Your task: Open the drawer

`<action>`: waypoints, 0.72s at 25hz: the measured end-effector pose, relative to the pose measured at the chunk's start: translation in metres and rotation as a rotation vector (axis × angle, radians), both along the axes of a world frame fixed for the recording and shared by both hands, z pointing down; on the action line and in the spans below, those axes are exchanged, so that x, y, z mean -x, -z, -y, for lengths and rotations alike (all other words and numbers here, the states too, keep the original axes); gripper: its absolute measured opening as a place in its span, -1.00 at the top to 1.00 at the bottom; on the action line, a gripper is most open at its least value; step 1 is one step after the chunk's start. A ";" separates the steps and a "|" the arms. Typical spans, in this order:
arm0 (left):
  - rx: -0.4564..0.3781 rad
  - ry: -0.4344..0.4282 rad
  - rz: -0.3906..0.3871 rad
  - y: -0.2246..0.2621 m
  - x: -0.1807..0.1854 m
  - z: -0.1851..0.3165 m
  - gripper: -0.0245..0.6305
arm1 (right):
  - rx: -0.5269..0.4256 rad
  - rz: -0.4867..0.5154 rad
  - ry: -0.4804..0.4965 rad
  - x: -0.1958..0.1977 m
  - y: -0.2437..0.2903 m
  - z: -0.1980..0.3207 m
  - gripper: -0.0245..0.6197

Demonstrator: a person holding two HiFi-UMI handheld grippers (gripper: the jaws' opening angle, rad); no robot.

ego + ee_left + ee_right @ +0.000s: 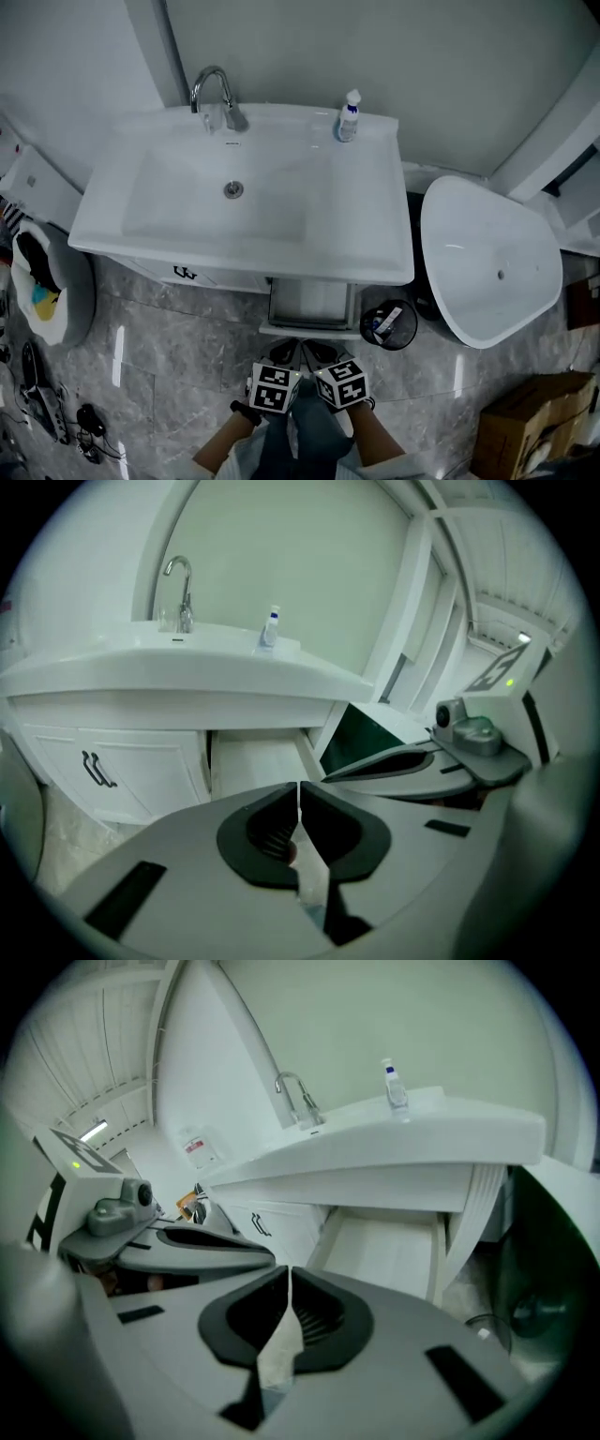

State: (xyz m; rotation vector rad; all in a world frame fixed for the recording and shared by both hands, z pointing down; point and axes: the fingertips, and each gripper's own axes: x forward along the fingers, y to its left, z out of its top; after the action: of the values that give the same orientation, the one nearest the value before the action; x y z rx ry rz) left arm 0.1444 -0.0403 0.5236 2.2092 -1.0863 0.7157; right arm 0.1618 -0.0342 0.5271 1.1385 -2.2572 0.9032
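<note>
head view looks down on a white sink (234, 246) with a tap (214, 89) and a small bottle (349, 115) at its back edge. under the sink, toward its right side, the drawer (309, 306) sticks out toward the person. it looks pulled out a good way, and its inside looks white and bare as far as i can see. to the left of it is a door (202, 276) with a dark handle (186, 274). a small bin (389, 324) stands on the floor just beside the drawer, on its right.

the left tool (284, 356) and the right tool (325, 354) are side by side, low and close to the person, just short of the drawer front. left gripper view shows the left tool's jaws pressed together with nothing between them. right gripper view shows the same for the right tool: jaws together, holding nothing. neither tool touches the drawer.

i think the opening step is done or almost done, since the drawer is out. if it should come out more, the next move needs one tool to go forward to the drawer front, spread its jaws, close them on the front edge, and pull straight back. the pull should be slow and level so the drawer does not jam, and it should stay away from the bin.
</note>
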 end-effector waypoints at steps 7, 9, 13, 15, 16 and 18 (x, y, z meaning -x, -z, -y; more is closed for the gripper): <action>-0.139 -0.023 -0.035 0.084 -0.003 0.019 0.87 | -0.131 0.131 -0.042 -0.003 0.098 0.024 0.88; -0.166 -0.006 -0.046 0.107 -0.001 0.026 0.87 | -0.179 0.167 -0.044 -0.001 0.128 0.033 0.89; -0.235 0.023 -0.080 0.163 -0.002 0.040 0.87 | -0.268 0.238 -0.041 -0.001 0.188 0.042 0.89; -0.255 0.027 -0.111 0.187 -0.006 0.039 0.87 | -0.282 0.247 -0.039 -0.005 0.210 0.037 0.89; -0.266 0.024 -0.124 0.199 -0.008 0.039 0.87 | -0.291 0.247 -0.034 -0.006 0.220 0.035 0.89; -0.294 0.011 -0.144 0.221 -0.010 0.040 0.87 | -0.318 0.242 -0.018 -0.008 0.239 0.034 0.90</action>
State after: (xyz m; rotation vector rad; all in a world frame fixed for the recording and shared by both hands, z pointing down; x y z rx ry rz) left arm 0.1549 -0.0802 0.3027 2.4536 -1.1914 0.4047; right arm 0.1694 -0.0683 0.2886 1.2399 -2.6647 0.7384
